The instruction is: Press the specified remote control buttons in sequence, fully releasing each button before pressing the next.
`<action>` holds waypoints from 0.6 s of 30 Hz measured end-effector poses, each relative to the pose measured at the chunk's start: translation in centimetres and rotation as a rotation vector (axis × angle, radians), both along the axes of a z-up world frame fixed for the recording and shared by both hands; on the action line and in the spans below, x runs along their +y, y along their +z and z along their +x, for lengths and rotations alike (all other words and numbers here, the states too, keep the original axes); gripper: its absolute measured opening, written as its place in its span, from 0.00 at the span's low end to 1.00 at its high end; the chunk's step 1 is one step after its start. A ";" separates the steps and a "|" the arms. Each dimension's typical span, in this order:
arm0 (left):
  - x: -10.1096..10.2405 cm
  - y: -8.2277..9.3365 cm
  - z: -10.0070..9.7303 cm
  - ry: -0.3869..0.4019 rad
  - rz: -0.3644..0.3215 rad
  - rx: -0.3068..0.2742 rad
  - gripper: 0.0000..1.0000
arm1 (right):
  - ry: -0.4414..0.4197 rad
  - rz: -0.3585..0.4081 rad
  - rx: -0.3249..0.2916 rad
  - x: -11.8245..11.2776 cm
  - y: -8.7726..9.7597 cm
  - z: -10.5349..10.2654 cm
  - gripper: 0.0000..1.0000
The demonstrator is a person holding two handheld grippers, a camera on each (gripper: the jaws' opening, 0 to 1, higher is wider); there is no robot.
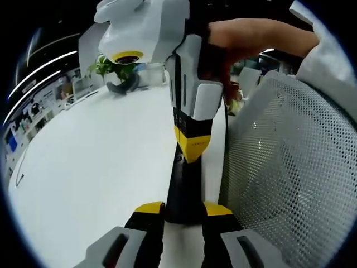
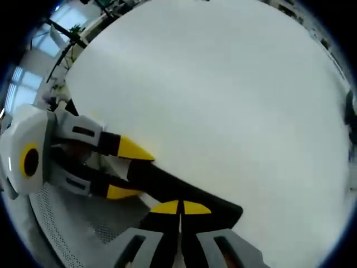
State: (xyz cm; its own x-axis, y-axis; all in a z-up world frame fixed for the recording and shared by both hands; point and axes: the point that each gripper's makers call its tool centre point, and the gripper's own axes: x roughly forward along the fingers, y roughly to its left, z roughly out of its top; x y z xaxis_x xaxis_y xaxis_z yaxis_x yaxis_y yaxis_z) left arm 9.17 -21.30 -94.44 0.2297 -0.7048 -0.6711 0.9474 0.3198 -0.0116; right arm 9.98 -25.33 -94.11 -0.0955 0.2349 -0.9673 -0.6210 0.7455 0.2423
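The black remote control [image 1: 183, 190] lies along the white tabletop [image 1: 95, 167] near its edge. The left gripper [image 1: 184, 209] is clenched on its near end, one yellow-tipped jaw on each side. The right gripper [image 1: 192, 149], jaws pressed together, points its tip down onto the remote's face. A mesh chair back [image 1: 290, 167] stands just beside the tabletop, and a potted plant [image 1: 114, 68] sits well beyond.

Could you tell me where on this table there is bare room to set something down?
The white table is bare between the remote and the far plant. It is crowded along the chair-side edge, where both tongs meet the remote beside the mesh chair.
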 end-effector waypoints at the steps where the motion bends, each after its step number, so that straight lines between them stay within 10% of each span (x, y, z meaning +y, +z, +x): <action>1: 0.0 0.0 0.1 0.002 -0.002 -0.003 0.26 | -0.003 0.004 -0.015 0.1 0.0 0.2 0.00; 18: 0.3 0.0 -0.3 -0.010 0.042 0.009 0.25 | -0.073 0.046 -0.039 -0.2 0.1 0.0 0.00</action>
State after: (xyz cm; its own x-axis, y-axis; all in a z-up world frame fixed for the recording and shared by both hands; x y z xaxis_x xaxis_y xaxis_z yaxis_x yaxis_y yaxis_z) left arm 8.86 -20.97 -94.44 0.2165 -0.6784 -0.7020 0.9505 0.3107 -0.0071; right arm 10.02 -25.54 -94.03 -0.0385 0.2837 -0.9581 -0.5748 0.7780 0.2535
